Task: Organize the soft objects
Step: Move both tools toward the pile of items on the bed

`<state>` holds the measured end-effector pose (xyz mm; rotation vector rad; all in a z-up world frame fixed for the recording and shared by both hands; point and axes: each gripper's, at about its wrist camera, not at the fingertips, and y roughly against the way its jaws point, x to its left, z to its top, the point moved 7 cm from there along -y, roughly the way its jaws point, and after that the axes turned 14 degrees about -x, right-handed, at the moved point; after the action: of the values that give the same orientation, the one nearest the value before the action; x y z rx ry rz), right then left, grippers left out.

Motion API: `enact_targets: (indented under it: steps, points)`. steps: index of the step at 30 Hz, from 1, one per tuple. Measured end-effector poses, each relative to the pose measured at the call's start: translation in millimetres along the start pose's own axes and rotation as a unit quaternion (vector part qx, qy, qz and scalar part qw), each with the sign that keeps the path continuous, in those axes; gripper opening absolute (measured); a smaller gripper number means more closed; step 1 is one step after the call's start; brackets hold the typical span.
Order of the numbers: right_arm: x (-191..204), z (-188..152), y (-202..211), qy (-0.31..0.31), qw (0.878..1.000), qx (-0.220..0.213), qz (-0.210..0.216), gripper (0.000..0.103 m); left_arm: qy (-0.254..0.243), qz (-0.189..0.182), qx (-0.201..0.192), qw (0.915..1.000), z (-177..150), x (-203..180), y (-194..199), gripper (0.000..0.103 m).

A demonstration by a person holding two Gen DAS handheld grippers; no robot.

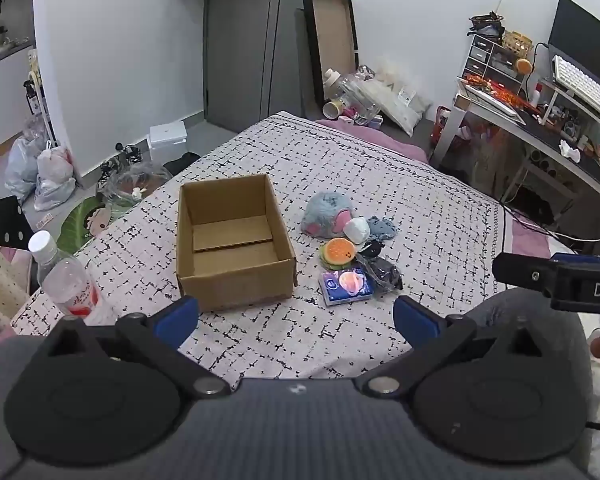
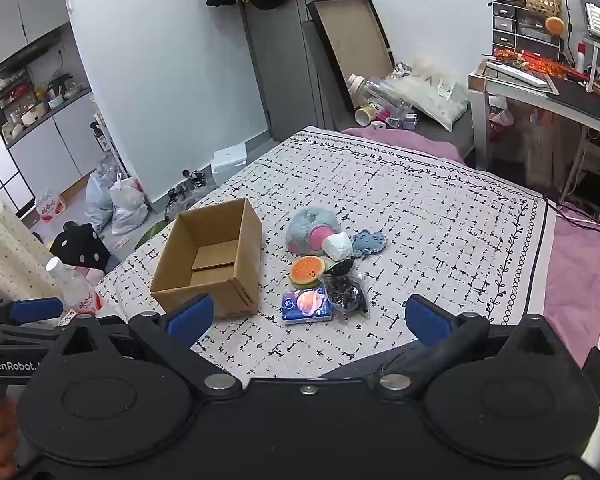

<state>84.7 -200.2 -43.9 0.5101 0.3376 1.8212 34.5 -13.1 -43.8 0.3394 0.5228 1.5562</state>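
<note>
Evenly lit, soft indoor light, source not visible. Faint shadows only, beneath the cardboard box (image 1: 236, 240) and toys. Mild glare on the tissue pack (image 1: 346, 285) wrapper. Strong fisheye bending at edges; dark vignette in corners. Centre sharp, rims slightly soft. Colours cool, a bit washed out.

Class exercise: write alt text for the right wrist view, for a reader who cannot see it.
An empty, open cardboard box sits on a patterned bedspread, left of a cluster of soft toys: a fluffy blue plush, a burger-shaped toy and a blue tissue pack. The right hand-held gripper is open in the foreground.
</note>
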Motion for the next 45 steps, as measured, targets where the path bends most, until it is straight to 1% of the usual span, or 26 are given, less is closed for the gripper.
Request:
enact_targets:
  steps: [11, 16, 18, 28, 31, 32, 33, 34, 37, 39, 45]
  points:
    - [1.5, -0.6, 4.6, 0.004, 1.000, -0.002, -0.001, 0.103, -0.004, -0.006, -0.002, 1.0000, 0.1, -4.0, 3.4, 0.103]
    - [-0.6, -0.6, 3.5, -0.006, 1.000, 0.001, 0.004, 0.103, -0.003, -0.006, -0.004, 1.0000, 0.0, -5.3, 5.1, 0.103]
    - [0.8, -0.2, 6.3, 0.001, 1.000, -0.007, 0.001, 0.103, -0.004, -0.006, -0.004, 1.0000, 0.0, -5.4, 5.4, 0.103]
    - [1.2, 2.0, 7.6, -0.002, 1.000, -0.012, 0.003, 0.103, -0.006, -0.007, -0.007, 0.9999, 0.6, -5.2, 9.3, 0.103]
    - [2.0, 5.5, 8.8, -0.005, 0.999, -0.047, 0.012, 0.103, -0.008, -0.007, -0.009, 0.9999, 1.7, -7.1, 10.4, 0.103]
    - [1.5, 5.4, 8.7, -0.005, 0.999, -0.045, 0.010, 0.103, -0.008, -0.007, -0.010, 0.9999, 1.5, -7.2, 10.4, 0.103]
    - [0.4, 1.1, 6.9, 0.004, 1.000, -0.014, -0.003, 0.103, -0.008, -0.008, -0.010, 0.9999, 1.5, -7.3, 10.4, 0.103]
    - [0.1, 1.0, 6.8, 0.004, 1.000, -0.013, -0.005, 0.103, -0.008, -0.008, -0.009, 0.9999, 1.5, -7.5, 10.4, 0.103]
    - [-1.5, -3.0, 6.2, 0.004, 1.000, 0.018, -0.010, 0.103, -0.011, -0.007, -0.007, 0.9999, 2.4, -8.2, 9.2, 0.103]
    - [-1.9, -4.4, 6.0, 0.002, 1.000, 0.028, -0.009, 0.103, -0.010, -0.005, -0.007, 0.9999, 3.2, -8.3, 6.8, 0.103]
    - [-3.8, -3.0, -0.2, -0.013, 1.000, 0.017, 0.005, 0.103, -0.004, 0.001, -0.020, 0.9998, 8.0, -6.1, 1.3, 0.103]
